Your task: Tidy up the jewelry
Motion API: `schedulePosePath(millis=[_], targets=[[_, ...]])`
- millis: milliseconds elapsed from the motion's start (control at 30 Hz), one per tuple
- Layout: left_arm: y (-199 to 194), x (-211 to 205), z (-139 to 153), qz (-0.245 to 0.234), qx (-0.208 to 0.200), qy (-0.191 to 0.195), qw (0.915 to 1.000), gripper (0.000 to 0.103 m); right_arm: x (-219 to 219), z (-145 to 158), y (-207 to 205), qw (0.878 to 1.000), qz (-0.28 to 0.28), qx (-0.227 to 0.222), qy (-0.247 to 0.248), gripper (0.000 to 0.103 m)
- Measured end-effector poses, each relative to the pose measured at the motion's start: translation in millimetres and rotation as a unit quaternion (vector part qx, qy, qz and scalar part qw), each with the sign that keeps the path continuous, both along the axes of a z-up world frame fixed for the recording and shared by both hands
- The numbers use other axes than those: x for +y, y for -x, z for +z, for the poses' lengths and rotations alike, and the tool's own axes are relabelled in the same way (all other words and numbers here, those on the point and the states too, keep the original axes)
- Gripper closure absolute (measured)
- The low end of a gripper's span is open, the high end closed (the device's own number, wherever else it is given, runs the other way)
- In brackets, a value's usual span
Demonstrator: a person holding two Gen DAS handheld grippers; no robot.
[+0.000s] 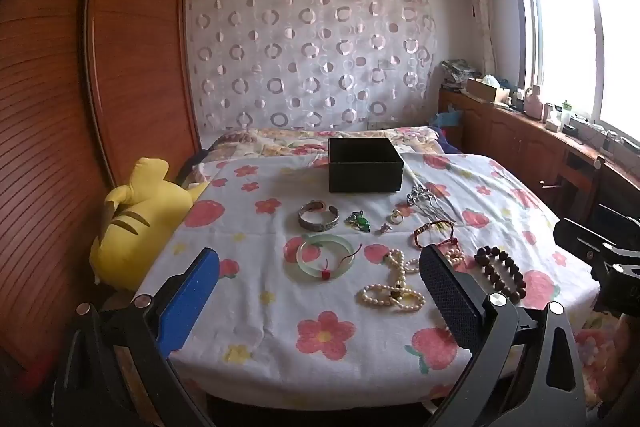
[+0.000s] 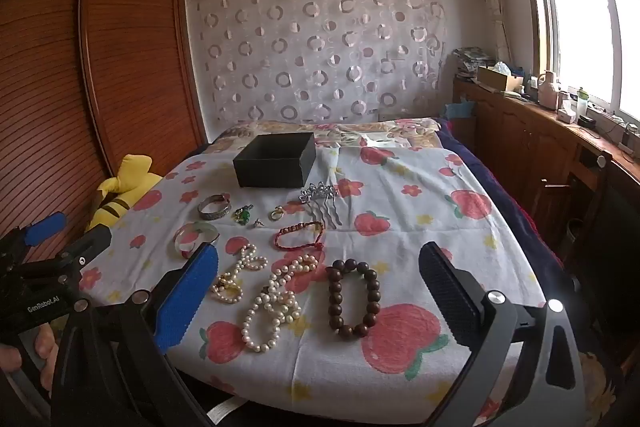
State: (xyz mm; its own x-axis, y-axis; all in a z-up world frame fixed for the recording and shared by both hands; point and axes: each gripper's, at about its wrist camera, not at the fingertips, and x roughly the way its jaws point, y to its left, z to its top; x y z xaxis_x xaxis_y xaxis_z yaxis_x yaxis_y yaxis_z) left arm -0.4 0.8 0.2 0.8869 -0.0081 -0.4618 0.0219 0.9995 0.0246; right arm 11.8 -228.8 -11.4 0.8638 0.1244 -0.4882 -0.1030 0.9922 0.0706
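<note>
An open black box (image 1: 365,165) (image 2: 275,160) stands on the flowered bedsheet (image 1: 280,307) (image 2: 420,211). In front of it lie a silver bangle (image 1: 318,215) (image 2: 215,207), a green pendant (image 1: 359,221) (image 2: 243,215), a jade bangle (image 1: 325,257) (image 2: 195,235), silver hair combs (image 1: 428,203) (image 2: 323,205), a red cord bracelet (image 1: 434,233) (image 2: 299,235), pearl strands (image 1: 394,287) (image 2: 272,307) and a brown bead bracelet (image 1: 502,273) (image 2: 352,297). My left gripper (image 1: 320,297) is open and empty above the near edge. My right gripper (image 2: 318,295) is open and empty above the bead bracelet.
A yellow plush toy (image 1: 132,227) (image 2: 120,193) lies at the bed's left edge by a wooden wardrobe (image 1: 80,107). A wooden cabinet (image 2: 540,147) with clutter runs along the right under the window. The left gripper's body (image 2: 44,267) shows at the left of the right wrist view.
</note>
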Motion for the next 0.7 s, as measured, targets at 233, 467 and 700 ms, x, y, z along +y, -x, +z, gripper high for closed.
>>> schedulePosePath(millis=[233, 467, 700], targets=[[-0.2, -0.8, -0.1, 0.001, 0.001, -0.007, 1.0000, 0.006, 0.0, -0.4, 0.2, 1.000, -0.001, 0.000, 0.000, 0.002], [0.0, -1.6, -0.3, 0.000, 0.001, -0.006, 1.0000, 0.006, 0.3, -0.6, 0.0, 1.000, 0.000, 0.001, 0.001, 0.002], [0.0, -1.3, -0.3, 0.001, -0.001, -0.005, 1.0000, 0.006, 0.7, -0.5, 0.1, 1.000, 0.000, 0.000, 0.002, 0.002]])
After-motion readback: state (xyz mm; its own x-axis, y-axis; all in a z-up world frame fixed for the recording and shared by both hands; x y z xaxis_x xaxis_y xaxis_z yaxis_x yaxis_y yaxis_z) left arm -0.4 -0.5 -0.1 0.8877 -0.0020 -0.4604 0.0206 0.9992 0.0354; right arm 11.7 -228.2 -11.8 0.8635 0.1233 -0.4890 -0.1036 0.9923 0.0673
